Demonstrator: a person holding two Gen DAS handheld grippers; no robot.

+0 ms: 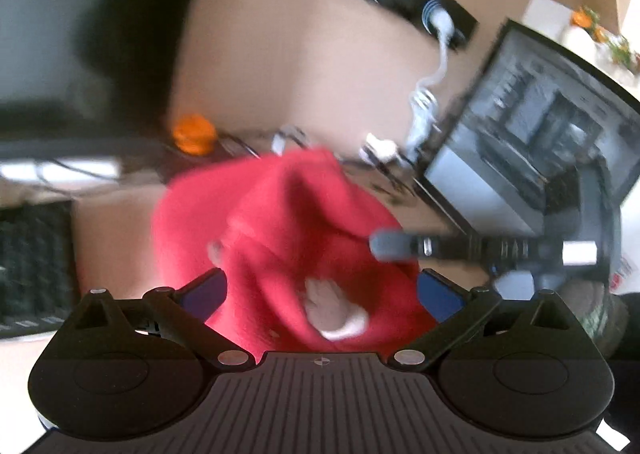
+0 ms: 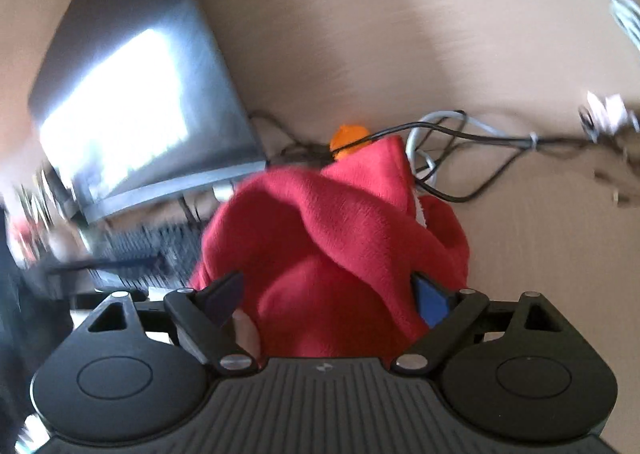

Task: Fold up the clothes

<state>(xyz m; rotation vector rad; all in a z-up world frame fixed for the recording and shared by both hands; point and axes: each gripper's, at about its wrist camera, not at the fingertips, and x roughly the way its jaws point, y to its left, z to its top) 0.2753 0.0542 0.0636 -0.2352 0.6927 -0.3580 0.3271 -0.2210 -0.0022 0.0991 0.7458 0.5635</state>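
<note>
Both grippers, left and right, gape wide around a bunched red garment heaped mid-table, seemingly gripping nothing, so I judge folding barely begun, every fold remaining.

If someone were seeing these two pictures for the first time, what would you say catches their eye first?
The bunched red fleece garment fills the middle of both wrist views, heaped between the spread blue-padded fingers of the left gripper and of the right gripper. Behind it, a small orange object sits among dark cables on the beige table, with a laptop screen at the right of the left view.
</note>
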